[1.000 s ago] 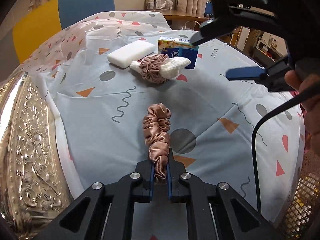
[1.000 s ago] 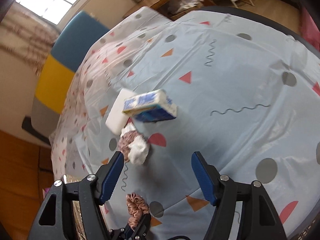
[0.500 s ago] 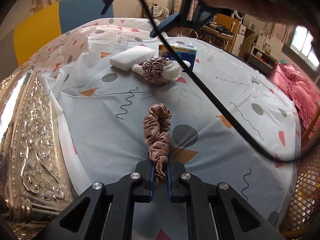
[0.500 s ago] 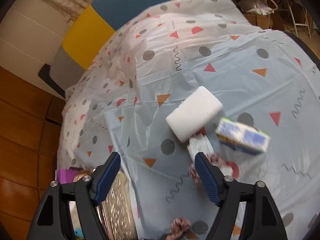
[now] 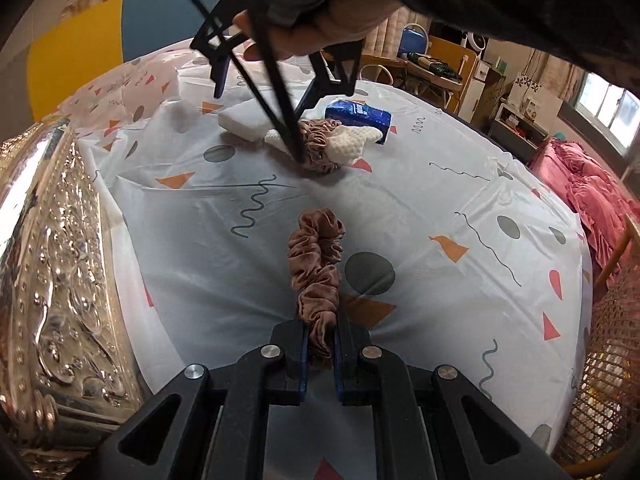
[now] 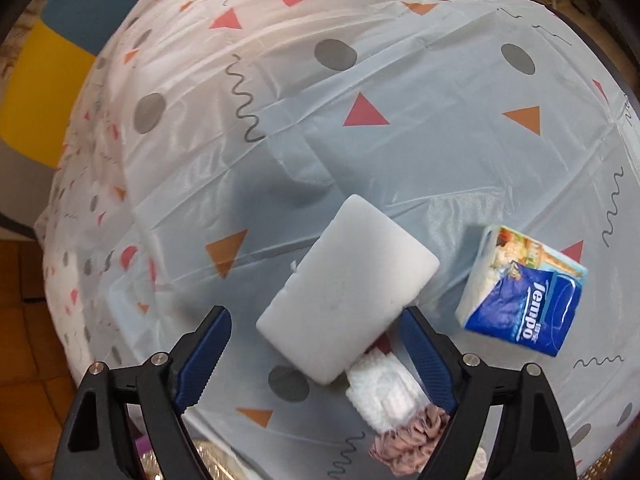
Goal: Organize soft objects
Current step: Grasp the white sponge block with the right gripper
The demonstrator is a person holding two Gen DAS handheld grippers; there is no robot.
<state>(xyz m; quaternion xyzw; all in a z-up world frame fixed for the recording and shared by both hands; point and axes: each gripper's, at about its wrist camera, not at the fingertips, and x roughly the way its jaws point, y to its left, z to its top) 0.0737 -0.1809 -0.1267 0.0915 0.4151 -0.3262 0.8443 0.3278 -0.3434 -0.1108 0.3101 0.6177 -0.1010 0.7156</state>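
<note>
Table [image 5: 460, 184] covered by a patterned plastic cloth, seen from both wrist cameras. The left gripper [image 5: 322, 344] is shown nearly closed, its jaws pinching the near end of a brown satin scrunchie [image 5: 316, 256]; the rest of the scrunchie lies stretched forward over the cloth, toward the middle of the table. The right gripper [image 6: 316, 360] is held wide open and empty above the white sponge block [image 6: 348, 300], which lies between its spread jaws without visible contact.

Nearer the far edge a loose group is formed by the sponge block, a second brown scrunchie [image 5: 320, 144] with a white knitted piece [image 5: 352, 144] resting on it, and a blue tissue pack [image 6: 524, 296] just beside them. An embossed metallic container [image 5: 52, 280] stands at the left edge of the table.

The sponge is judged light and compressible, with slightly yielding faces; it is probably best taken across its short width near the middle, with moderate closure so that it is not crushed. The satin scrunchie is judged limp and slippery, so a firm pinch on bunched fabric is advisable.
</note>
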